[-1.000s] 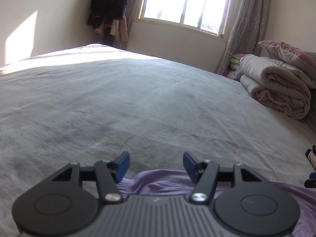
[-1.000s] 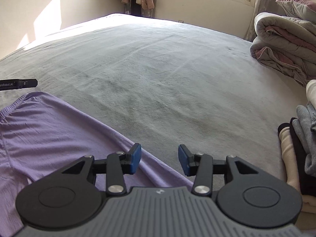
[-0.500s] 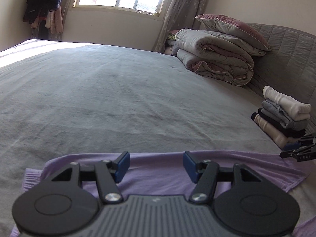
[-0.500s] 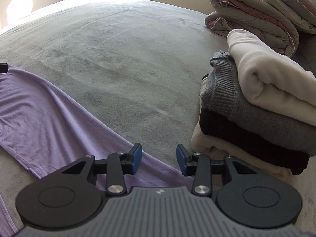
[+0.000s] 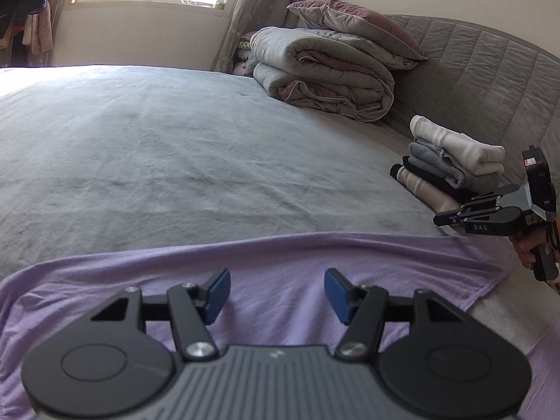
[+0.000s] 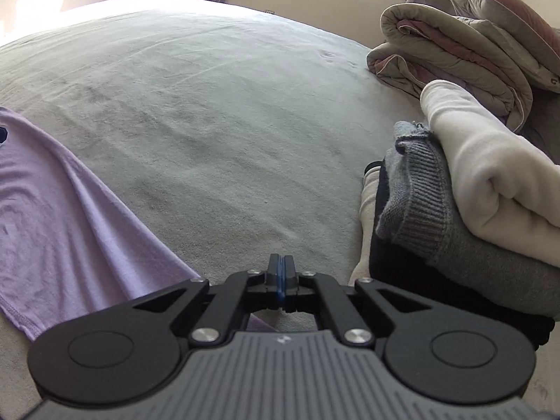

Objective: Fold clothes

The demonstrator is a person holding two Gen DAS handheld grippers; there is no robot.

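- Since the earlier frames, the right hand-held gripper (image 6: 280, 276) has gone from spread to pressed together; whether its blue pads pinch the garment's corner or only each other, I cannot tell from either view.
- Both views have swung toward the headboard side, so the stack of folded clothes (image 5: 451, 164) now fills the right of the right-wrist view.
- The left hand-held gripper (image 5: 276, 294) stays spread, its pads hovering low over the cloth at lower centre, gripping nothing.
- The purple garment (image 5: 280, 262) lies spread on the grey bed (image 5: 175, 147), across the bottom of the left-wrist view, with a pointed corner at lower right, close below the right hand-held gripper's tips.
- I judge it thin, light and limp: it will sag, wrinkle and drag on the fuzzy bed cover, and is not fragile.
- Good holds look to be corners and hemmed edges, where a pinch catches one clear layer, not mid-panel.
- In the left-wrist view the right hand-held gripper sits at the right edge, level, fingers pointing left, a hand (image 5: 525, 248) below it.
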